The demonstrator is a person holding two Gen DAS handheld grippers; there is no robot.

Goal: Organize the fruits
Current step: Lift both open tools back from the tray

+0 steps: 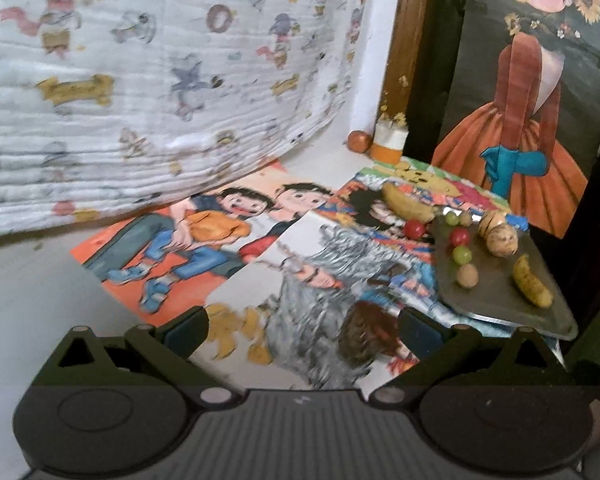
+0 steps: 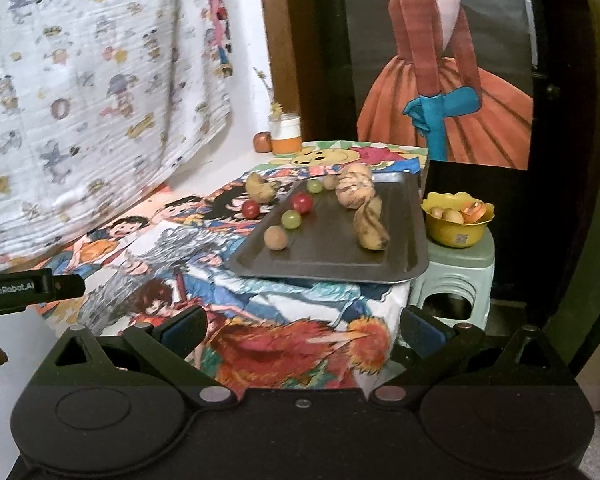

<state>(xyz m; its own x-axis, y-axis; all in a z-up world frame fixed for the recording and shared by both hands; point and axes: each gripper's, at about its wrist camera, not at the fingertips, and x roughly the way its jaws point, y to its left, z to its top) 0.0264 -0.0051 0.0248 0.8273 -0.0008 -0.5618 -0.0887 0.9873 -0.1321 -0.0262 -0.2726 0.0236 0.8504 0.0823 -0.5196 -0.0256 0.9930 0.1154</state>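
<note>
A dark metal tray [image 2: 380,256] sits at the table's right end, also in the left wrist view [image 1: 496,300]. On it lie a banana [image 2: 370,224], a striped tan fruit [image 2: 354,192], a red ball fruit [image 2: 302,203], a green one [image 2: 291,219] and a tan one [image 2: 275,237]. Another banana [image 2: 260,188] and a red fruit [image 2: 251,209] lie on the cloth left of the tray. My left gripper [image 1: 302,330] is open and empty, short of the tray. My right gripper [image 2: 302,330] is open and empty, near the table's front edge.
A yellow bowl [image 2: 458,232] with fruit stands on a pale green stool [image 2: 452,280] right of the table. An orange-and-white jar [image 2: 286,136] and a brown apple [image 2: 262,142] stand at the back. A printed sheet [image 1: 140,80] hangs on the left. The left gripper's body [image 2: 32,290] shows at the left edge.
</note>
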